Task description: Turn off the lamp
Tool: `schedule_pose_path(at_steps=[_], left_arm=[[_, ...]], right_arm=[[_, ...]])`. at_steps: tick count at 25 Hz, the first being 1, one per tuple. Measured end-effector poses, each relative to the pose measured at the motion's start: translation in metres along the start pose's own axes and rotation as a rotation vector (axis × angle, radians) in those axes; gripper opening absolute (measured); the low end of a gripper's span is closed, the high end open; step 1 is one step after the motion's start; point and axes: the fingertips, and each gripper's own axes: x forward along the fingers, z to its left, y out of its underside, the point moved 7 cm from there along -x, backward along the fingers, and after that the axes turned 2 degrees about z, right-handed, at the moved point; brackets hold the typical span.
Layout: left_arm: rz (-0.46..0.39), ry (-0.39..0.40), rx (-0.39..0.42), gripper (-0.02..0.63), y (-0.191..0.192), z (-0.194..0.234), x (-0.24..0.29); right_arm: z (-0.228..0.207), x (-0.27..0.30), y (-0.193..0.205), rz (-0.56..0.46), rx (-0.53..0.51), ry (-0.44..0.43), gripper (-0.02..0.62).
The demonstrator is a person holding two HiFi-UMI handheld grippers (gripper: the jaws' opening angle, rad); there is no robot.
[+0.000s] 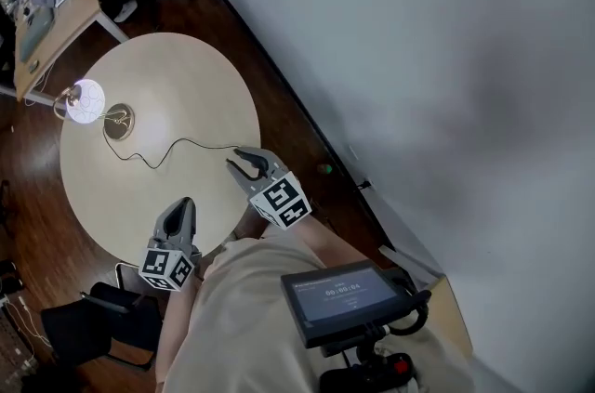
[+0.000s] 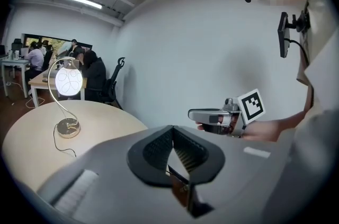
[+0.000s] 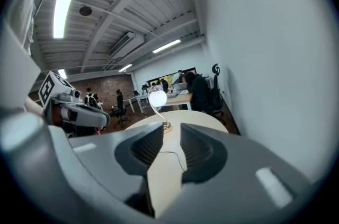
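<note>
The lamp's round globe [image 1: 85, 100] glows at the far left of the round pale table [image 1: 186, 66], on a curved stem above a brass base [image 1: 118, 122]. Its thin black cord [image 1: 177, 143] runs across the top toward my right gripper [image 1: 239, 159]. That gripper hovers over the table's near right edge, open and empty; through its gap the globe [image 3: 157, 97] shows far ahead. My left gripper [image 1: 185, 203] is shut on nothing over the near edge, well short of the globe [image 2: 69, 81] and base [image 2: 69, 127]. The right gripper [image 2: 192, 114] shows beside it.
A white wall [image 1: 418, 57] runs close along the table's right side. Desks [image 1: 56, 19] with seated people and office chairs stand beyond the table. A dark chair [image 1: 102, 317] sits at the near left by the table's edge. A small screen [image 1: 339, 298] hangs on the person's chest.
</note>
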Motion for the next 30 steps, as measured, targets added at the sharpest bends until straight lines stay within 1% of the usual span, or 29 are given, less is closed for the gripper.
schedule_pose_path(at_steps=[7, 12, 16, 19, 22, 26, 30], left_arm=[[0.006, -0.087, -0.114, 0.000, 0.027, -0.013, 0.004], [0.017, -0.161, -0.119, 0.000, 0.047, 0.000, -0.002], [0.029, -0.205, -0.158, 0.000, 0.060, 0.008, -0.013], [0.030, -0.232, -0.173, 0.006, 0.069, 0.014, -0.021], [0.028, -0.246, -0.179, 0.009, 0.074, 0.021, -0.030], [0.026, -0.230, -0.168, 0.009, 0.079, 0.027, -0.040], [0.018, -0.207, -0.160, 0.008, 0.077, 0.042, -0.057]], right_arm=[[-0.023, 0.000, 0.011, 0.087, -0.023, -0.079, 0.089], [-0.035, 0.009, 0.032, 0.156, -0.047, -0.103, 0.089], [-0.039, 0.008, 0.052, 0.228, -0.057, -0.119, 0.089], [-0.039, 0.011, 0.064, 0.268, -0.078, -0.127, 0.089], [-0.039, 0.016, 0.069, 0.281, -0.084, -0.107, 0.091], [-0.040, 0.015, 0.072, 0.289, -0.081, -0.056, 0.091], [-0.034, 0.012, 0.055, 0.248, -0.059, 0.015, 0.091]])
